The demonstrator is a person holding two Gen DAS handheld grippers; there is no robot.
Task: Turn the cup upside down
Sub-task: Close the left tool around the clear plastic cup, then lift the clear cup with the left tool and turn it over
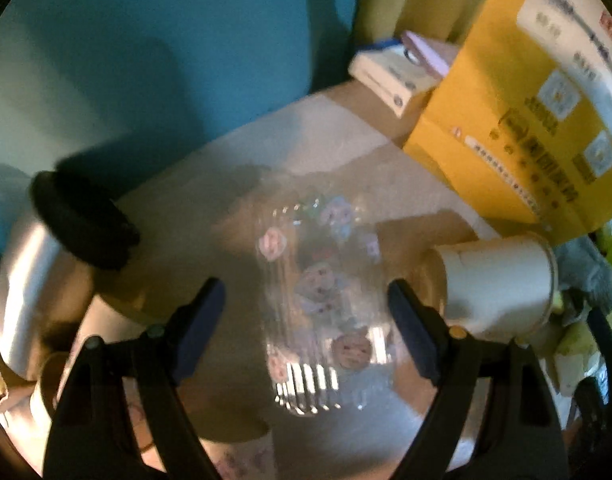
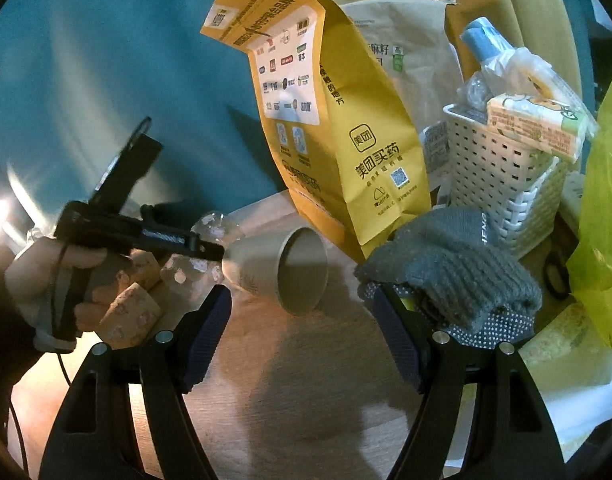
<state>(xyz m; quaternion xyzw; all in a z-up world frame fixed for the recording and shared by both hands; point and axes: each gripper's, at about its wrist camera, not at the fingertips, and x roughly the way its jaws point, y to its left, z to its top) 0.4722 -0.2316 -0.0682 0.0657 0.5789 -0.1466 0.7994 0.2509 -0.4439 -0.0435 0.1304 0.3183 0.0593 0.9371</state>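
1. The white paper cup [image 2: 284,276] lies on its side on the pale wooden table [image 2: 306,380], its open mouth turned toward the right wrist camera.
2. The left gripper [image 1: 306,332] has its jaws wide apart, nothing between them; a clear plastic bottle with pink flower stickers [image 1: 321,304] lies blurred beyond them, the cup [image 1: 493,284] just to its right.
3. The right gripper [image 2: 302,340] is also spread apart and empty, near the cup.
4. A yellow paper bag [image 2: 337,128] stands beyond the cup; a grey knitted glove [image 2: 453,268] lies right of it.
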